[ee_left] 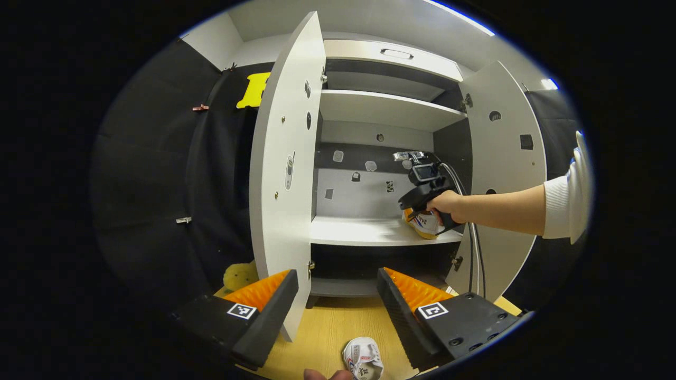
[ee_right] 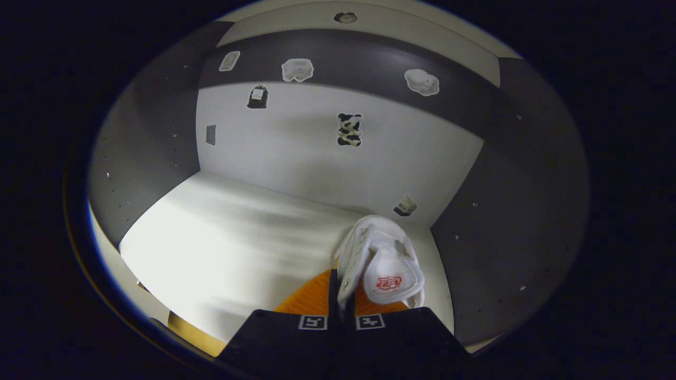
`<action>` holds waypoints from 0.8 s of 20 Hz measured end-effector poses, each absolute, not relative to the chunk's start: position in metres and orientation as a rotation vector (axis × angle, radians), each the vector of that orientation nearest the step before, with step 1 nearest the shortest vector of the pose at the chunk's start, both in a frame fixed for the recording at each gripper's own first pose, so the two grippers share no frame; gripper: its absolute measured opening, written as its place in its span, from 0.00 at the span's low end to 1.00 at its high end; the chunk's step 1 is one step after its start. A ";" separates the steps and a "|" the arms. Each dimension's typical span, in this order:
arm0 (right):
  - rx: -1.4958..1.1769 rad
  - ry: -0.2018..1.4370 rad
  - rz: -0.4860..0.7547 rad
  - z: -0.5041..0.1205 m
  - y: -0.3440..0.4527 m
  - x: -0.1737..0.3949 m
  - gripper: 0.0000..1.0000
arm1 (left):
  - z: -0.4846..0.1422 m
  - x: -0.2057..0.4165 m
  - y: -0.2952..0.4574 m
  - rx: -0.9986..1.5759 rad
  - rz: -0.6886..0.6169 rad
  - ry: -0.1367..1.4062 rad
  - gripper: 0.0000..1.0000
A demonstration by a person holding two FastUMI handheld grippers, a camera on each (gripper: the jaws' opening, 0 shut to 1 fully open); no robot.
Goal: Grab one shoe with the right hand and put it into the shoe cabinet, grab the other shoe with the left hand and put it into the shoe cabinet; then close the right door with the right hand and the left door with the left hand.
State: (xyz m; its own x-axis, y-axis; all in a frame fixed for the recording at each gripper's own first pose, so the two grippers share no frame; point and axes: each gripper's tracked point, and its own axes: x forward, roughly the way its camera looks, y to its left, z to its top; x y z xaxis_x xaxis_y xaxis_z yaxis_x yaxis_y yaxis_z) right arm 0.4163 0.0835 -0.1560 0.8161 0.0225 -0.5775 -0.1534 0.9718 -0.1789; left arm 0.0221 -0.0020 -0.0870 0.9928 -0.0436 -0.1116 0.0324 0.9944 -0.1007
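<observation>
Right gripper view: shoe (ee_right: 381,262) in claw (ee_right: 342,295)

A staged recording booth, not a home — black cloth (ee_left: 158,174) hung clipped as the wall behind a white shoe cabinet (ee_left: 380,108) that stood on a pale wood floor (ee_left: 338,327), both doors open. Small stickers (ee_right: 349,129) dotted the cabinet's back panel — a test set-up.
</observation>
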 end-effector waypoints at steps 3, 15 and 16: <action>-0.233 0.620 0.076 -0.160 0.084 0.425 0.05 | -0.088 0.022 -0.001 -0.099 -0.030 0.120 0.95; -0.042 0.512 0.119 -0.107 0.095 0.377 0.87 | -0.080 0.015 -0.006 -0.107 -0.013 0.102 0.95; -0.023 0.475 0.126 -0.095 0.097 0.369 0.91 | -0.079 0.013 -0.007 -0.105 -0.013 0.100 0.95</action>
